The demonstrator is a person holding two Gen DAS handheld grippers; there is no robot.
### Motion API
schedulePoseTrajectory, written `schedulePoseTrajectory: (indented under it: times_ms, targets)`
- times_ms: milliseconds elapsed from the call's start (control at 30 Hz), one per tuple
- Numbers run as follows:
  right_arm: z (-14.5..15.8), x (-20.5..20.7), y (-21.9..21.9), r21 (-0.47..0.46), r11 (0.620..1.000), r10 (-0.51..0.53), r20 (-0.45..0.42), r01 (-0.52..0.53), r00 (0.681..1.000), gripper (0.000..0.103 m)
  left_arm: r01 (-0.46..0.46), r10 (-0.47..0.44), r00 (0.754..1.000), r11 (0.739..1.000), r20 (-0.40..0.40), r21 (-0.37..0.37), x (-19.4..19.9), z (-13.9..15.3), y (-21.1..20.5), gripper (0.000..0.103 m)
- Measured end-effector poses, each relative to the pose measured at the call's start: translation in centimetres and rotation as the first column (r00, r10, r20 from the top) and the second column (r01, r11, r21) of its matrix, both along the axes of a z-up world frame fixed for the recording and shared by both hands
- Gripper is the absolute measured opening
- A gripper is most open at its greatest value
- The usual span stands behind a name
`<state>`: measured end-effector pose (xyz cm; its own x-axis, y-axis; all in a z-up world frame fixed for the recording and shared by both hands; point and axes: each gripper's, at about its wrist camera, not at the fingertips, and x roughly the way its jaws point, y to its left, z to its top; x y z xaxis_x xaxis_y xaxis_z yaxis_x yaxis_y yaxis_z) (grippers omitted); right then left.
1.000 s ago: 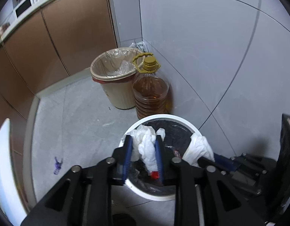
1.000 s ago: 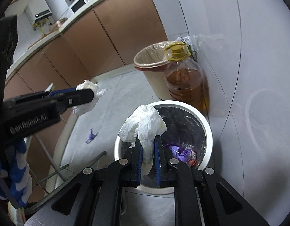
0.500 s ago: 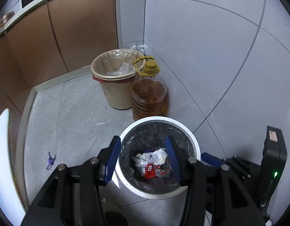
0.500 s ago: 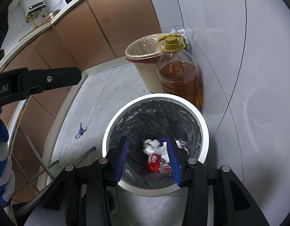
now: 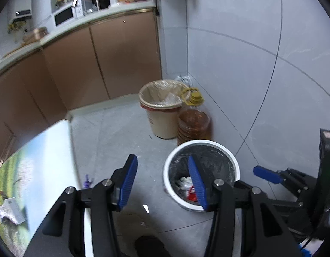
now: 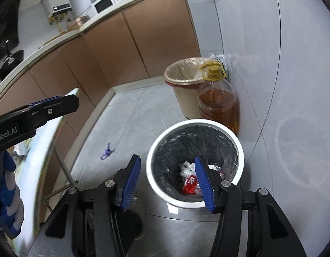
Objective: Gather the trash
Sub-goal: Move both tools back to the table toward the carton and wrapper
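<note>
Left gripper (image 5: 161, 180) jaws apart, empty; right gripper (image 6: 168, 181) jaws opening, nothing between. Trash (image 6: 189, 175) sits low in the white bin (image 6: 240, 147) by the right wall. Purple scrap (image 6: 107, 149) on floor, left of bin – prob. light, flimsy; pinch mid-body.

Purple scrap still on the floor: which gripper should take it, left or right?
Left, probably. The purple scrap lies just beside the left gripper; the right gripper, opening and empty, sits nearer the white bin.

Black gripper (image 6: 167, 177) arms with ribbed blue pads (image 6: 130, 180), silver screws, white "Robot.AI" lettering, blue-and-grey striped glove (image 6: 8, 194).
</note>
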<state>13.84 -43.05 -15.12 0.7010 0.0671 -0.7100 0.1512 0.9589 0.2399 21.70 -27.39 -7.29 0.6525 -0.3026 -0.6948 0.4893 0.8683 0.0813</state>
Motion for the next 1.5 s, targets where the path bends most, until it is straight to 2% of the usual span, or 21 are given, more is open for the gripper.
schedulePoseTrajectory:
  times_ms: [67,267,467,733,867,1233,1500]
  targets:
    - [1.3,-0.8,0.8,-0.008,1.0,0.014,0.018,-0.014,1.0,0.054,-0.014,0.014,0.999,1.0,0.029,-0.004,-1.2,1.0,1.4,0.053]
    - [5.2,-3.1,3.7,-0.045,0.997,0.068,0.074,-0.064,0.995,0.055,-0.056,0.058,0.994,0.998,0.09,-0.03,-4.4,3.7,5.4,0.054]
    - [8.7,-5.3,6.7,-0.081,0.991,0.12,0.129,-0.11,0.984,0.06,-0.1,0.108,0.985,0.993,0.134,-0.067,-7.2,6.0,9.8,0.054]
    - [11.7,-7.5,11.0,-0.13,0.975,0.199,0.151,-0.18,0.968,0.06,-0.166,0.182,0.968,0.981,0.174,-0.104,-10.6,7.7,15.0,0.058]
    - [12.8,-8.3,13.1,-0.156,0.964,0.239,0.155,-0.215,0.959,0.066,-0.199,0.218,0.959,0.973,0.183,-0.121,-12.2,8.1,17.6,0.06]
    - [15.1,-9.8,19.1,-0.208,0.923,0.36,0.166,-0.324,0.918,0.066,-0.287,0.314,0.932,0.944,0.182,-0.161,-15.3,8.2,23.7,0.061]
    - [15.6,-10.1,23.1,-0.239,0.887,0.437,0.153,-0.396,0.886,0.066,-0.36,0.391,0.908,0.912,0.153,-0.195,-16.9,7.2,28.9,0.061]
